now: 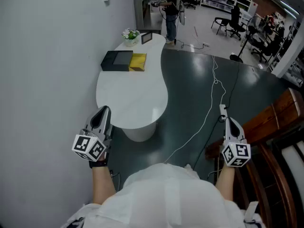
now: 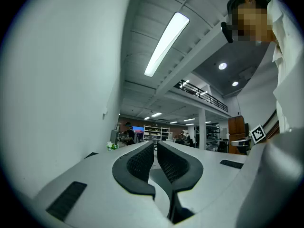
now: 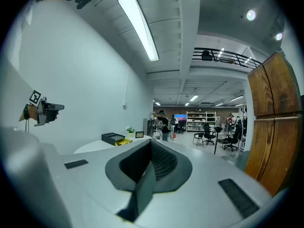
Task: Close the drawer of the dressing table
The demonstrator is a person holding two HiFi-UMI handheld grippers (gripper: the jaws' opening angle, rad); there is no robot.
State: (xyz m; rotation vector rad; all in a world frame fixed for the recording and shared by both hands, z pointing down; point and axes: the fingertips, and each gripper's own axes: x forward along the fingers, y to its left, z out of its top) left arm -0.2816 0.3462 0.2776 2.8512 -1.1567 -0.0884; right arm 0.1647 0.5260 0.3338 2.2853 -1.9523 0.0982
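Dark wooden furniture (image 1: 268, 120) stands at the right edge of the head view, and I cannot make out a drawer on it. In the right gripper view a tall wooden cabinet (image 3: 278, 122) fills the right side. My right gripper (image 1: 222, 112) is held level over the dark floor just left of that furniture; its jaws (image 3: 151, 144) are pressed together with nothing in them. My left gripper (image 1: 104, 109) hovers at the near end of a white curved table (image 1: 142, 103). Only a narrow slit shows between its pads (image 2: 155, 145), and nothing is between them.
On the table's far end lie a black box (image 1: 116, 61), a yellow item (image 1: 137, 62), a small flower pot (image 1: 130, 36) and a picture frame (image 1: 147, 37). A white cable (image 1: 209, 113) trails across the floor. A person (image 1: 170, 13) and office chairs (image 1: 232, 23) are far off.
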